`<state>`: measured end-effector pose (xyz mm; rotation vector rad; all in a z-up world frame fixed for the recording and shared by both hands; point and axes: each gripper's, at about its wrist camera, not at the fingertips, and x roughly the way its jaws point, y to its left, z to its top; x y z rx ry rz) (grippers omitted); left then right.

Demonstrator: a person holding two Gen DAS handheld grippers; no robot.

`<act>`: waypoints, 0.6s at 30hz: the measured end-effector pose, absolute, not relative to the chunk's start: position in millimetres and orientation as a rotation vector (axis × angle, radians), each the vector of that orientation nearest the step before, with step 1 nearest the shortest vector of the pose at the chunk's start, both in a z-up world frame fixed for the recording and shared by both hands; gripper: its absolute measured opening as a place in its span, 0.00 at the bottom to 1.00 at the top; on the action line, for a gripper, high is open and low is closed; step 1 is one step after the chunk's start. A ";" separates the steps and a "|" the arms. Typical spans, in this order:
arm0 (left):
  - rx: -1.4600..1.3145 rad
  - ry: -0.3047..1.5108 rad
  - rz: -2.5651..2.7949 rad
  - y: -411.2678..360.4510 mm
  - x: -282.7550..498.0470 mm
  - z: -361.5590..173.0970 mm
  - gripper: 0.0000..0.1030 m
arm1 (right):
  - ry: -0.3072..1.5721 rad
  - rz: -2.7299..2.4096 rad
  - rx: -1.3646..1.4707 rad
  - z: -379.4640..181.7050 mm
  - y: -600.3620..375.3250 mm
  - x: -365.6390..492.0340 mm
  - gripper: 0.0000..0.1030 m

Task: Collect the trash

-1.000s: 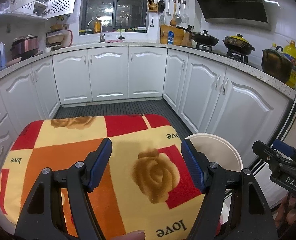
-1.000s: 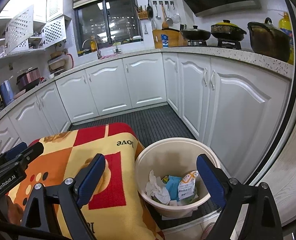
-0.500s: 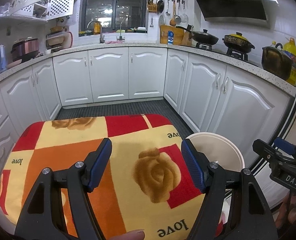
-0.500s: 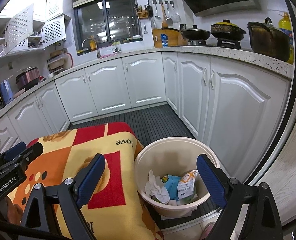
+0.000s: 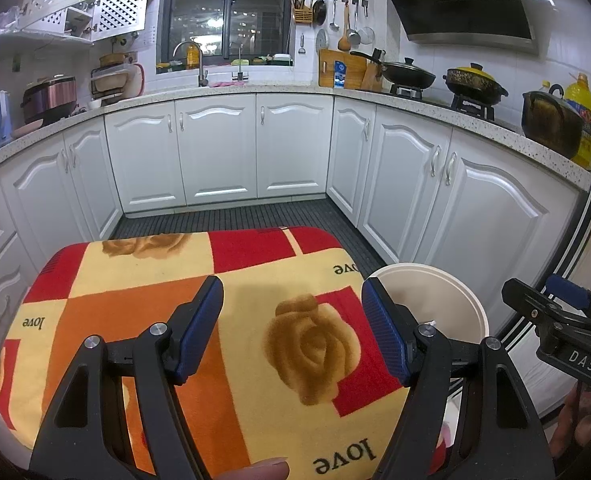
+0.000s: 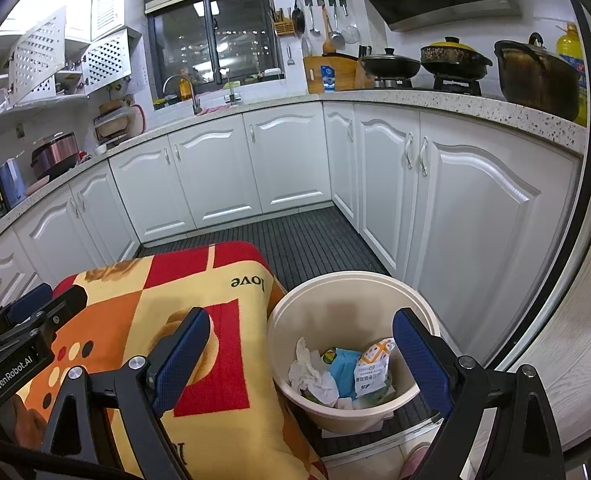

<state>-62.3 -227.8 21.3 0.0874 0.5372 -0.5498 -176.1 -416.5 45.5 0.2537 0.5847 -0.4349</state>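
Observation:
A cream waste bin (image 6: 351, 308) stands on the dark floor right of a table under an orange, red and yellow cloth (image 6: 199, 292). Inside it lie crumpled white paper (image 6: 309, 376), a blue wrapper (image 6: 343, 368) and a white printed packet (image 6: 373, 368). My right gripper (image 6: 299, 354) is open and empty, held above the bin's left side. My left gripper (image 5: 291, 322) is open and empty above the cloth (image 5: 231, 280); the bin's rim (image 5: 447, 280) shows to its right. No loose trash shows on the cloth.
White cabinets (image 5: 215, 148) wrap around the room under a speckled counter (image 6: 455, 100). Pots (image 5: 475, 80) sit on the stove at right. A slatted dark floor mat (image 6: 307, 240) lies beyond the table. The right gripper's body (image 5: 567, 332) shows at the right edge.

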 end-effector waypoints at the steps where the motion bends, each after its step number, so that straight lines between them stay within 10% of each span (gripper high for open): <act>1: 0.087 0.538 -0.551 -227.9 -62.4 21.5 0.69 | 0.584 -0.434 0.253 45.4 -416.3 -176.1 0.89; 18: 0.093 0.551 -0.550 -224.0 -56.1 13.0 0.69 | 0.602 -0.429 0.255 39.3 -421.4 -173.4 0.89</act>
